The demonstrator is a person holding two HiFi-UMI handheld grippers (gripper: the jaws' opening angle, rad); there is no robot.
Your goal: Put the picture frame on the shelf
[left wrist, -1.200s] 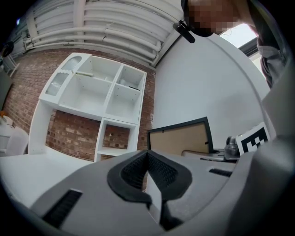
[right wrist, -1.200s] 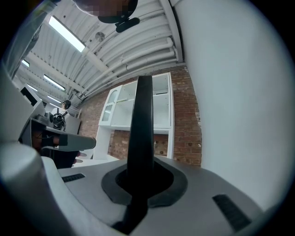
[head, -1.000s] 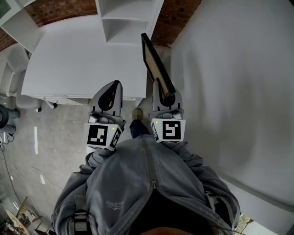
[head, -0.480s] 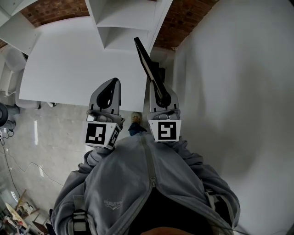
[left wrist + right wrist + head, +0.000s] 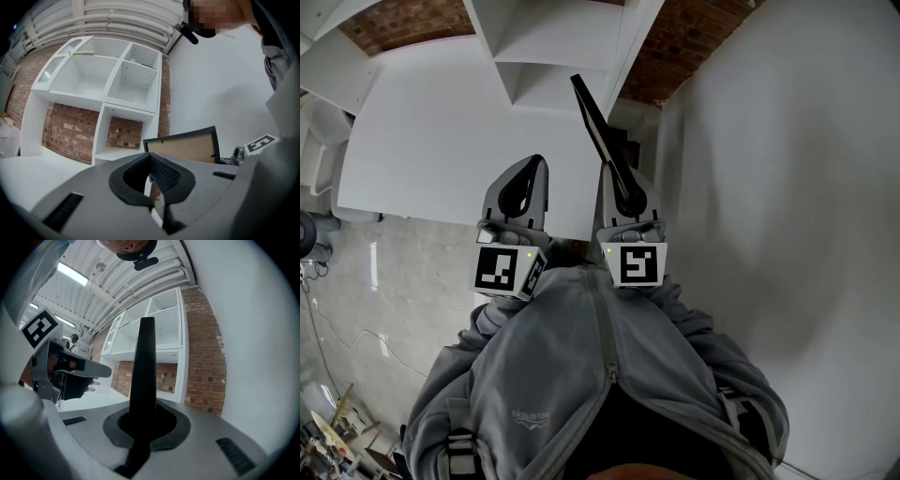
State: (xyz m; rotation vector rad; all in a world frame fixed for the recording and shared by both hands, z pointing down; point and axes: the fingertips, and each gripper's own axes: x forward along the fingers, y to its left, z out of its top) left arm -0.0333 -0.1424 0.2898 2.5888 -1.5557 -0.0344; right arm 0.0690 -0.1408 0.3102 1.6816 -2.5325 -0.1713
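Picture frame [image 5: 598, 127]: black-rimmed, brown-backed, standing on edge in my right gripper [image 5: 625, 192], whose jaws are clamped on its lower rim. I hold it above the right end of the white table [image 5: 441, 131], short of the white shelf [image 5: 553, 52]. My left gripper [image 5: 531, 173]: alongside, jaws clenched together, nothing between them. Brick wall [image 5: 675, 37] behind.

1. I count two grippers: the left gripper [image 5: 535, 162] and the right gripper [image 5: 628, 192].
2. I see two marker cubes, one per gripper: the left cube [image 5: 508, 270] and the right cube [image 5: 636, 263].
3. I make out one picture frame [image 5: 595, 117].
4. One white shelf unit [image 5: 553, 37] stands ahead.
5. One white table [image 5: 431, 131].
6. One brick wall [image 5: 684, 37].
7. One grey jacket [image 5: 600, 375], on the one person I can see.
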